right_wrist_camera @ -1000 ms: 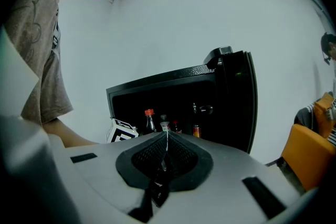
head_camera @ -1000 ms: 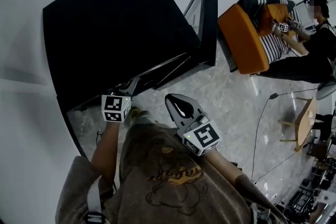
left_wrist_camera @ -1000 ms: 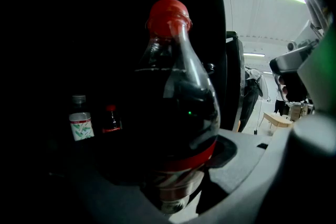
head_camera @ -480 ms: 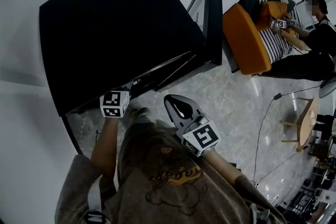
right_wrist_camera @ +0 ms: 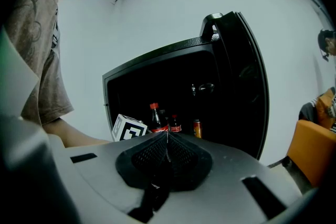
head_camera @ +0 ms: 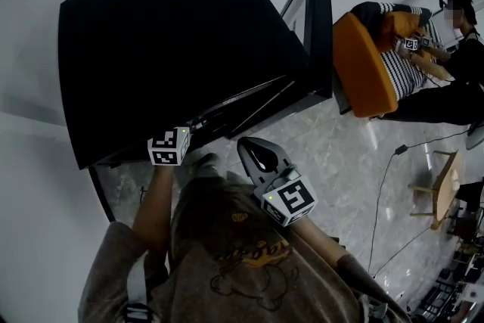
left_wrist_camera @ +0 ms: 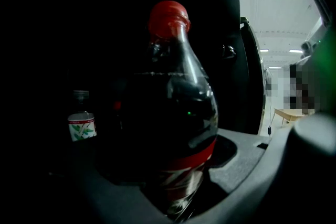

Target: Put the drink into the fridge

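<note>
A cola bottle (left_wrist_camera: 176, 107) with a red cap and red label fills the left gripper view, standing upright inside the dark fridge. My left gripper (left_wrist_camera: 176, 191) is shut on its lower body. In the head view only that gripper's marker cube (head_camera: 169, 146) shows, at the front edge of the black fridge (head_camera: 166, 41); the jaws are hidden under the fridge top. The fridge door (head_camera: 318, 26) stands open to the right. My right gripper (head_camera: 251, 147) hangs in front of the fridge, shut and empty, with its pads (right_wrist_camera: 157, 152) pressed together.
Inside the fridge stand a small green-labelled bottle (left_wrist_camera: 81, 124), a second cola bottle (right_wrist_camera: 175, 124) and a can (right_wrist_camera: 197, 128). An orange sofa (head_camera: 363, 64) with a seated person (head_camera: 454, 72) lies right of the door. A cable (head_camera: 382, 185) and a small wooden table (head_camera: 442, 181) are on the floor.
The left gripper's cube has crept slightly closer to the fridge opening. The right gripper has hardly moved, and the head view has shifted a little.
</note>
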`<control>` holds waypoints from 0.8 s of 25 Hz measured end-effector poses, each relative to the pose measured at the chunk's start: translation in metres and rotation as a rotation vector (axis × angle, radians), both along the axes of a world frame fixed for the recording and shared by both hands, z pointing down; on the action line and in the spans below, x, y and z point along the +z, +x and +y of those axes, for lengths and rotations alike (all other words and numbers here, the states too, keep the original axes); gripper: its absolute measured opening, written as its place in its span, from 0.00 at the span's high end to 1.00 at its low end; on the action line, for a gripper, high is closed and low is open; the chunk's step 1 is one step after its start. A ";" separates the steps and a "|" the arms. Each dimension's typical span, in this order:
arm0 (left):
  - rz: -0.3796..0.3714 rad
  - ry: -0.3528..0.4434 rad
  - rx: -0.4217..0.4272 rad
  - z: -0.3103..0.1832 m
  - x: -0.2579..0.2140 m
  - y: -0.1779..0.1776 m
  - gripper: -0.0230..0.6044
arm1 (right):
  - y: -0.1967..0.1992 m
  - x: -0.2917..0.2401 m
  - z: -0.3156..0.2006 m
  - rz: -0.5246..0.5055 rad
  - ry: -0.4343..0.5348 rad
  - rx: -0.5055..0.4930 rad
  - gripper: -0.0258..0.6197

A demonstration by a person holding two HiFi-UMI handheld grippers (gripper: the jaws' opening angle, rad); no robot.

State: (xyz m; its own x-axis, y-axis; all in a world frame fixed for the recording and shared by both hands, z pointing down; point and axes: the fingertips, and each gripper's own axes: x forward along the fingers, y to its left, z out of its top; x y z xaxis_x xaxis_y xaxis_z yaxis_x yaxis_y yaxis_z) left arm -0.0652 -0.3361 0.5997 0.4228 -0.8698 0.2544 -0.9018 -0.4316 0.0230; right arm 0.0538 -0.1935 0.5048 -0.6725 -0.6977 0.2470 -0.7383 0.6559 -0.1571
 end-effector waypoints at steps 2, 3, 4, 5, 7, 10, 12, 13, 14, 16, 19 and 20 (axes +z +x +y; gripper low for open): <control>-0.009 0.019 0.013 -0.003 0.000 0.002 0.46 | 0.000 0.006 -0.001 0.000 -0.001 0.001 0.93; -0.010 0.024 0.017 -0.005 0.000 0.002 0.46 | 0.000 0.008 -0.002 0.000 -0.003 0.002 0.93; -0.008 0.026 0.018 -0.006 0.000 0.002 0.46 | 0.000 0.009 -0.003 -0.001 -0.004 0.004 0.93; -0.007 0.026 0.016 -0.005 0.001 0.001 0.46 | 0.000 0.010 -0.003 -0.002 -0.005 0.004 0.93; -0.006 0.029 0.011 -0.003 0.001 0.000 0.46 | -0.001 0.012 -0.002 -0.002 -0.006 0.002 0.93; -0.012 0.044 0.020 -0.002 0.000 0.001 0.46 | -0.003 0.014 -0.002 -0.003 -0.002 -0.004 0.93; -0.022 0.050 0.032 -0.002 0.000 0.003 0.46 | -0.004 0.013 -0.003 -0.005 0.001 -0.001 0.93; -0.025 0.051 0.038 -0.002 -0.001 0.005 0.46 | -0.004 0.013 -0.003 -0.006 -0.001 0.000 0.93; -0.026 0.052 0.046 -0.002 -0.002 0.007 0.46 | -0.004 0.014 -0.003 -0.007 -0.005 0.001 0.93; -0.030 0.054 0.061 -0.002 -0.006 0.012 0.46 | -0.004 0.014 -0.002 -0.008 -0.011 0.002 0.93; -0.039 0.058 0.063 -0.004 -0.006 0.014 0.46 | -0.002 0.015 -0.002 -0.006 -0.013 0.006 0.93; -0.041 0.058 0.063 -0.004 -0.006 0.014 0.46 | -0.002 0.016 -0.001 -0.004 -0.011 0.005 0.93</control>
State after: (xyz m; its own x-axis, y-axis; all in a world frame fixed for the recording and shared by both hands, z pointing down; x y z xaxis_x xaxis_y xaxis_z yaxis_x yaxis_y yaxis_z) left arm -0.0509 -0.3406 0.5938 0.4673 -0.8557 0.2222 -0.8726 -0.4869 -0.0400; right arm 0.0523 -0.1948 0.5205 -0.6704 -0.6979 0.2521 -0.7406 0.6507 -0.1678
